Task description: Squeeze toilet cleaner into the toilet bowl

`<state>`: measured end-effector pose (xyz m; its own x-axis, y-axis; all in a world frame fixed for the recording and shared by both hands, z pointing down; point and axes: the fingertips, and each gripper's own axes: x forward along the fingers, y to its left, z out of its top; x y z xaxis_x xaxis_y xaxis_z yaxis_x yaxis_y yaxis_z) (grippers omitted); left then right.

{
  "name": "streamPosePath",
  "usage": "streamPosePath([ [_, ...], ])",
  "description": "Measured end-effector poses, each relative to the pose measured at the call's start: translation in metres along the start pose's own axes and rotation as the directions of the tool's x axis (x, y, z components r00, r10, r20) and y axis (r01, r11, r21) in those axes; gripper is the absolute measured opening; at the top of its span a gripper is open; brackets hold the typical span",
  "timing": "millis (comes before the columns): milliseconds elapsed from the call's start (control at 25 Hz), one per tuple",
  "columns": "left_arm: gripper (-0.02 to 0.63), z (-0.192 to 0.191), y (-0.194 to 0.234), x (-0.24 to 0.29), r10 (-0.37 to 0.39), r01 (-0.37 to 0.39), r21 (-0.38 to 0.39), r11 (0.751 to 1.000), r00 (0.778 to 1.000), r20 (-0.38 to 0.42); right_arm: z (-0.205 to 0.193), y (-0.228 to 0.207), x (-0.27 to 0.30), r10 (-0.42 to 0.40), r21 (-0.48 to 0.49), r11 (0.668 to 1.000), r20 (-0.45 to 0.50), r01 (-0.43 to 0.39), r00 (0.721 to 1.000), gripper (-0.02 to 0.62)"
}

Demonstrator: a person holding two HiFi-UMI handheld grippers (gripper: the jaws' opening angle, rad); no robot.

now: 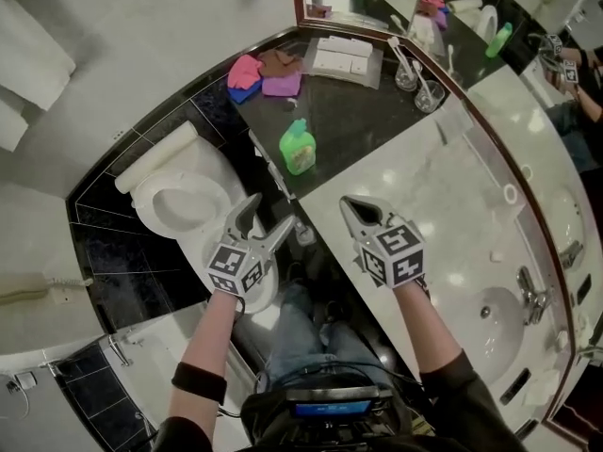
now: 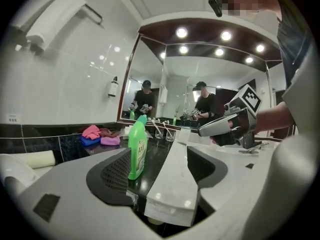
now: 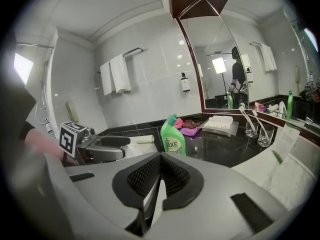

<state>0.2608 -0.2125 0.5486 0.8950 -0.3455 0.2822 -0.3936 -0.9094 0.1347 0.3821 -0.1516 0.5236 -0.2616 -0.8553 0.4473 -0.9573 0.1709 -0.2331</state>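
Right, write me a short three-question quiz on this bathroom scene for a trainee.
1. True or false: the left gripper holds the green cleaner bottle.
2. Which gripper's jaws stand apart? A. left B. right C. both
3. What does the green cleaner bottle stand on?

Key
1. False: nothing is between its jaws.
2. A; the right gripper is shut.
3. The black counter, where it stands upright.
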Motion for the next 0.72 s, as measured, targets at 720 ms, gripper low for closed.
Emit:
streamPosePath([
  [720, 0.377, -0.064, 0.067, 0.168, -0.149, 0.157, 0.102, 0.982, 0.986, -0.077, -0.033, -0.071, 0.096, -0.079, 0.057, 0.995, 0.008, 0.078, 0.997, 0.008],
])
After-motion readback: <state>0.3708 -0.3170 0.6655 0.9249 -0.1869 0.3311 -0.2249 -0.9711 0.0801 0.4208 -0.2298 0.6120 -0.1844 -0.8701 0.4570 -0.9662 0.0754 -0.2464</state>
